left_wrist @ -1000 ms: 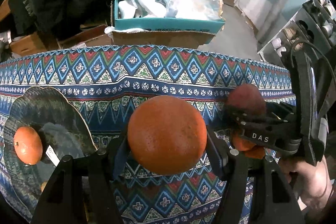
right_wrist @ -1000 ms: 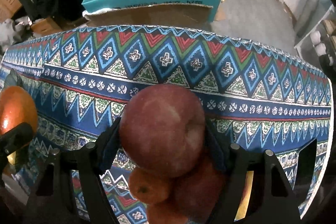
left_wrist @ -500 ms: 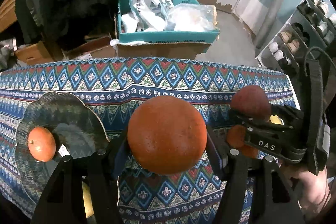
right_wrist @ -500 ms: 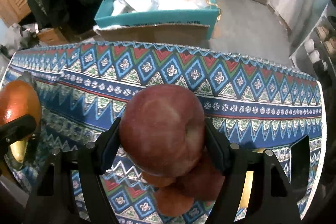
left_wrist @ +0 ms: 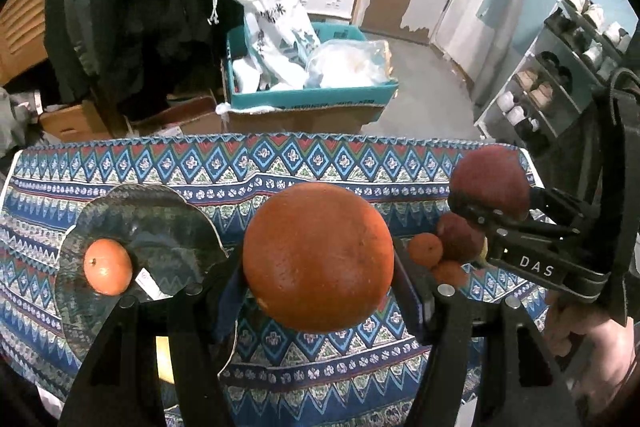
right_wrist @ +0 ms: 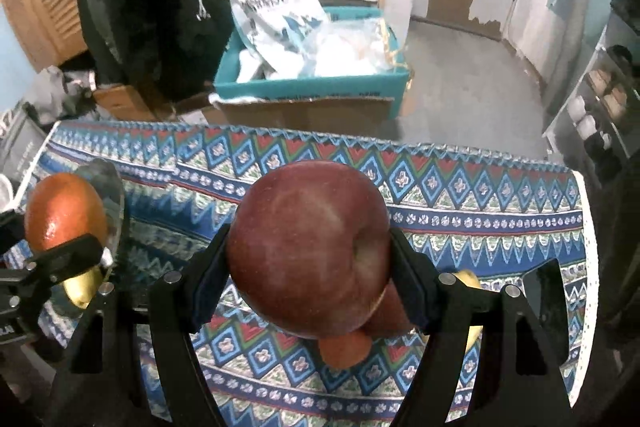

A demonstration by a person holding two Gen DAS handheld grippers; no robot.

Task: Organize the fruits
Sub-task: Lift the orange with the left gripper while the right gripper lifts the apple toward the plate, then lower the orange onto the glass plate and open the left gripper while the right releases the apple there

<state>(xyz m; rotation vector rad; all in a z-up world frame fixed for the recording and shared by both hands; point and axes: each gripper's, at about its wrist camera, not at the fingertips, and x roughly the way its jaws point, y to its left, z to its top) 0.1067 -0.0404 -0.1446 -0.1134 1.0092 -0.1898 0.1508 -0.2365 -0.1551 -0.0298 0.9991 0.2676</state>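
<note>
My left gripper is shut on a large orange and holds it above the patterned tablecloth. My right gripper is shut on a red apple, also held high; it shows in the left wrist view at the right. A dark glass plate at the left holds a small orange. Below the right gripper lie a small orange, a red apple and another orange in a pile.
A yellow fruit lies near the plate, partly hidden. A yellow banana shows behind the right gripper's finger. Beyond the table's far edge stands a teal box full of bags on cardboard. A shelf stands at the right.
Both grippers have risen and pulled back from the table with their fruit still held. The plate and the fruit pile now look smaller and farther below.
</note>
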